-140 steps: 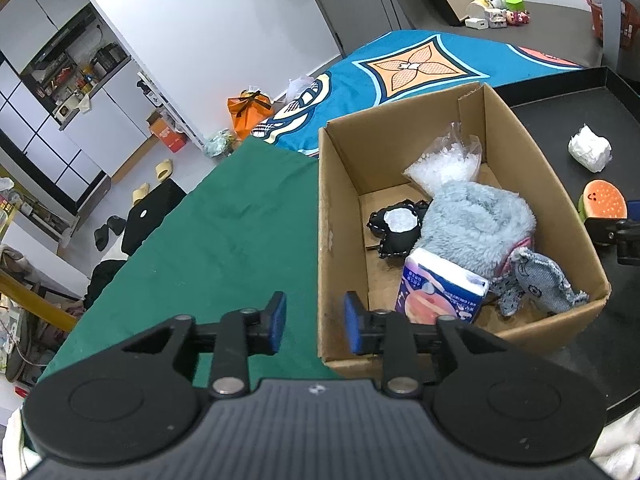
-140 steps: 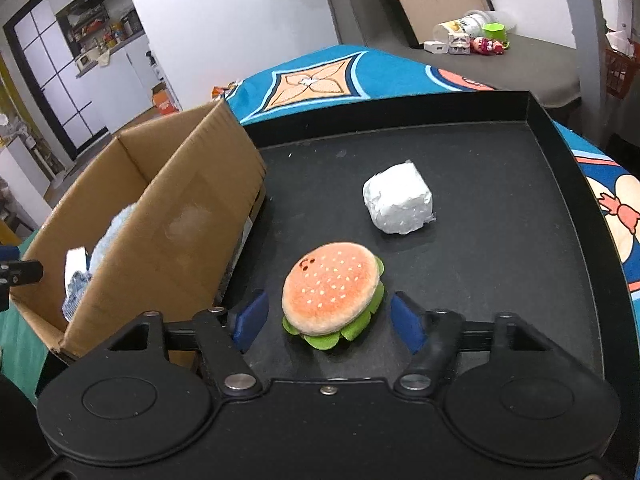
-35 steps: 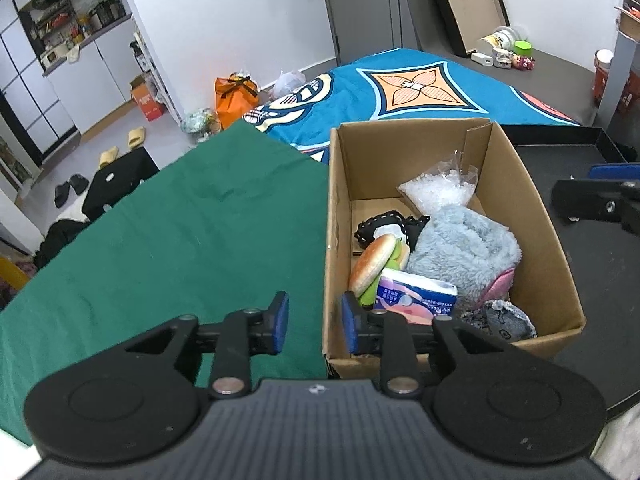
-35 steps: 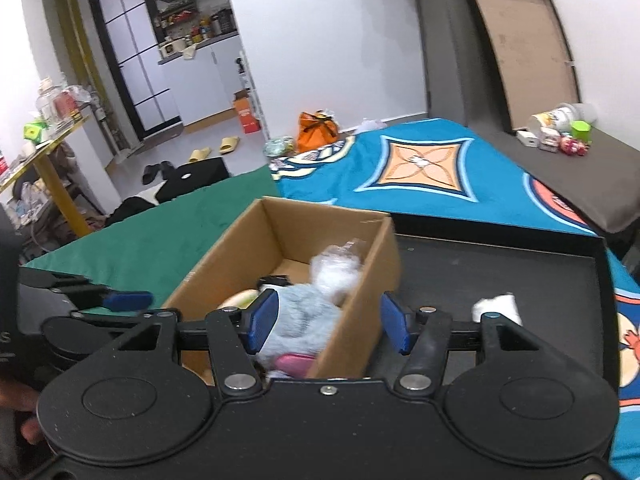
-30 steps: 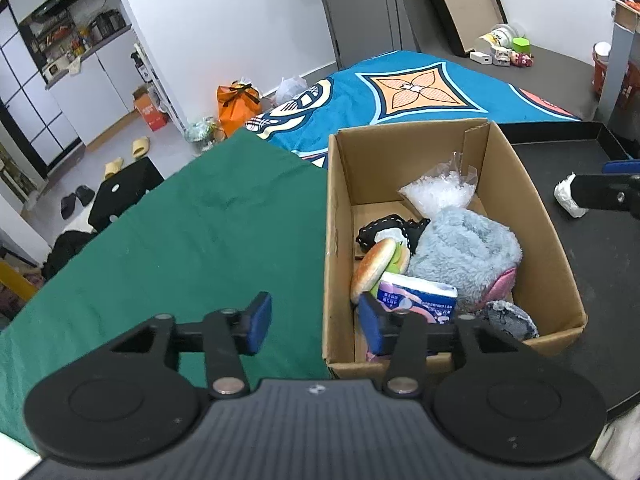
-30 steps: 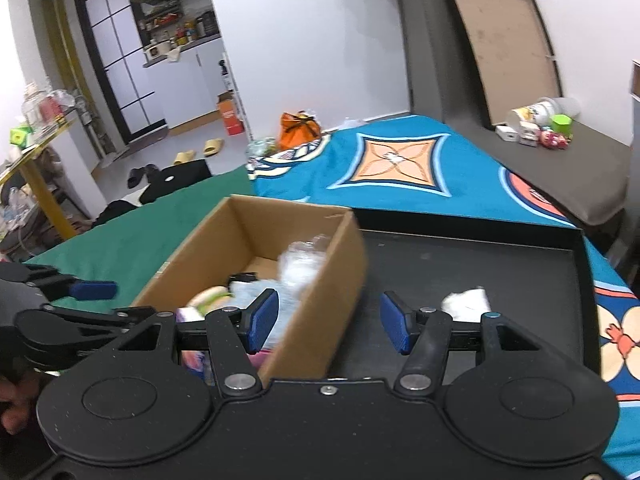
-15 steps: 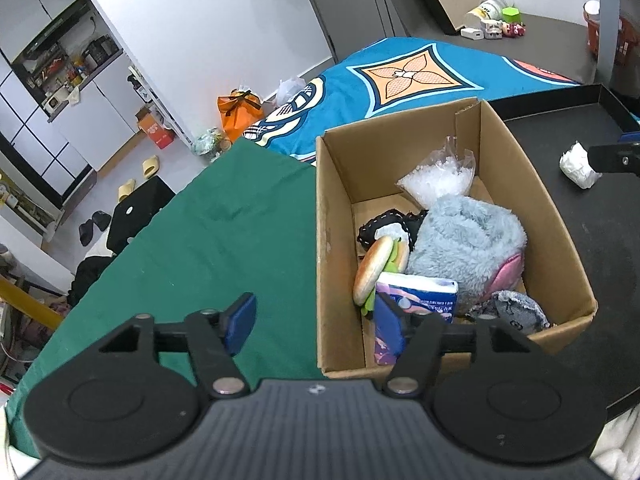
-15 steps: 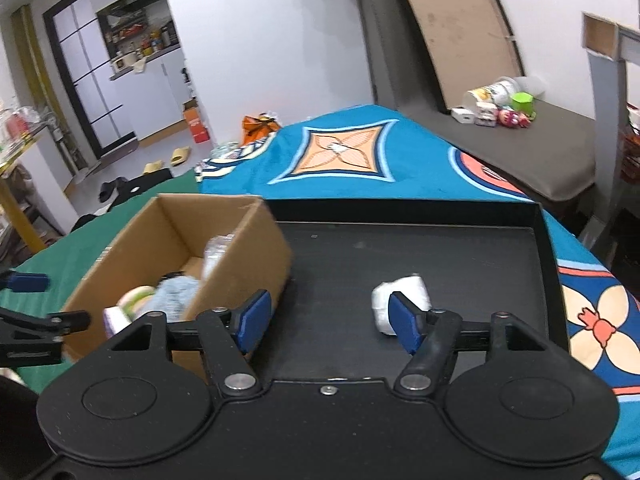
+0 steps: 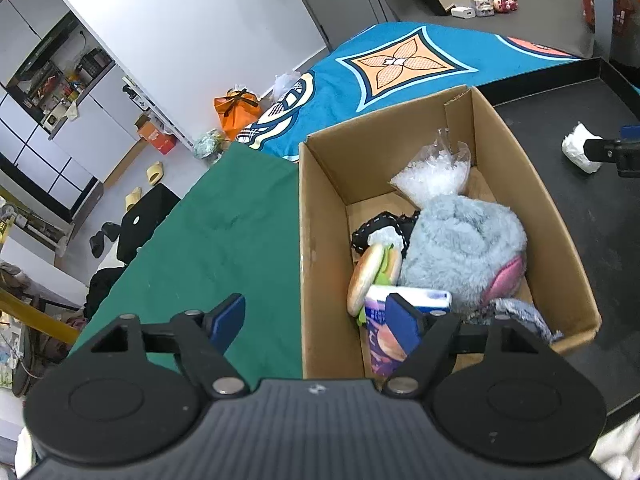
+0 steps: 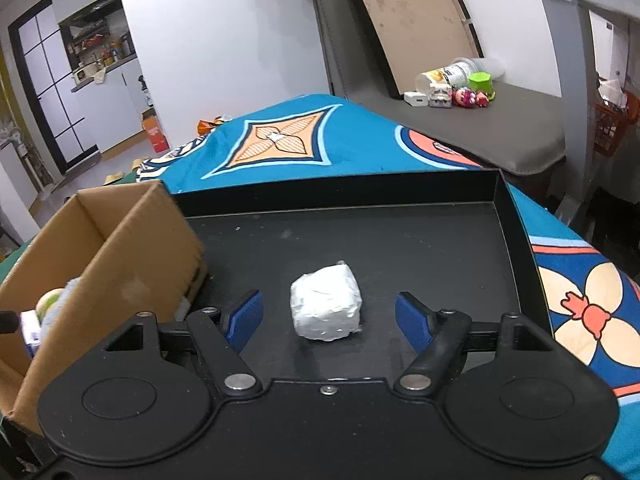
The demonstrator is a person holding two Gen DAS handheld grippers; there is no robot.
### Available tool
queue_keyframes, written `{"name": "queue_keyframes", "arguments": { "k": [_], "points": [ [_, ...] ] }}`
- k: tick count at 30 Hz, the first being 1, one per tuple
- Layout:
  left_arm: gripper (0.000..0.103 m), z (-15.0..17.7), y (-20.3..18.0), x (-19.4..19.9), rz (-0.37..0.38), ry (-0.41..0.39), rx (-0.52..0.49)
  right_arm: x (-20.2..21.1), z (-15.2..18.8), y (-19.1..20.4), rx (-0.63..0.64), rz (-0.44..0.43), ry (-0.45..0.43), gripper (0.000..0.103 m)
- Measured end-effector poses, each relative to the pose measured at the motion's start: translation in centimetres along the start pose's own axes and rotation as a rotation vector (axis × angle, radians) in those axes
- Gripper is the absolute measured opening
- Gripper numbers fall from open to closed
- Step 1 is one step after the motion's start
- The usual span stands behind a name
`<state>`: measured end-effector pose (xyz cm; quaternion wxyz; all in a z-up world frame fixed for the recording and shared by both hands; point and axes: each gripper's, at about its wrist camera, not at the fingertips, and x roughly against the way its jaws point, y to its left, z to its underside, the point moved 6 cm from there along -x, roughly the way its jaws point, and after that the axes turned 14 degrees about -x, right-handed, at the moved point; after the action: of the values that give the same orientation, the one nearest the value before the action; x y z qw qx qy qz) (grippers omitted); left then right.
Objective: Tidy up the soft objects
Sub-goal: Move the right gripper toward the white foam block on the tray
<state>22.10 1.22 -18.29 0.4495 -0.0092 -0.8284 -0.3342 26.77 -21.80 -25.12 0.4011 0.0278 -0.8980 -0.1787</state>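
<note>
Progress looks nearly complete: the open brown cardboard box (image 9: 448,216) already holds a fluffy grey-blue plush bundle (image 9: 460,248), a small plush hamburger (image 9: 372,276) standing on its edge, a clear plastic bag of white beads (image 9: 434,174), a pack of tissues with a blue and white wrapper (image 9: 400,320) and a black object with white stitching (image 9: 380,232). What is left, as far as I can judge, is only the white soft block wrapped in thin plastic (image 10: 326,308), which lies alone on the black shallow tray (image 10: 400,240), well apart from the box. The right gripper (image 10: 328,318) is low over the tray and points forward, its blue pads wide apart with the white block between them and touching neither one, so it holds nothing; the next step is probably to bring them together on the block. The left gripper (image 9: 316,318) is held above the near end of the box, also spread wide and empty; one pad is over the green cloth (image 9: 224,240) and the other over the box interior. Whether this pad touches the tissue pack I cannot say, because it covers that part of the pack.
</note>
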Motion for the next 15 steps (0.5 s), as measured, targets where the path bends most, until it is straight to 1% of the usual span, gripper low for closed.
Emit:
{"name": "queue_keyframes", "arguments": {
  "k": [4, 8, 10, 11, 12, 15],
  "points": [
    [0.076, -0.6, 0.0, -0.2, -0.019, 0.01, 0.006, -0.5, 0.0, 0.0, 0.003, 0.0, 0.005, 0.072],
    [0.076, -0.8, -0.1, -0.5, -0.038, 0.024, -0.011, -1.4, 0.4, 0.4, 0.027, -0.008, 0.021, 0.072],
    [0.076, -0.9, -0.2, -0.6, -0.044, 0.03, -0.017, -1.8, 0.7, 0.6, 0.031, -0.015, 0.039, 0.066],
    [0.076, -0.9, -0.2, -0.7, -0.043, 0.034, -0.018, -1.9, 0.9, 0.6, 0.032, -0.018, 0.05, 0.05],
    [0.076, -0.9, -0.2, -0.8, -0.044, 0.037, -0.016, -2.0, 1.0, 0.7, 0.038, -0.016, 0.062, 0.04],
    [0.076, -1.0, -0.2, -0.7, -0.042, 0.047, -0.006, -1.3, 1.0, 0.9, 0.051, 0.003, 0.053, 0.039]
  ]
}}
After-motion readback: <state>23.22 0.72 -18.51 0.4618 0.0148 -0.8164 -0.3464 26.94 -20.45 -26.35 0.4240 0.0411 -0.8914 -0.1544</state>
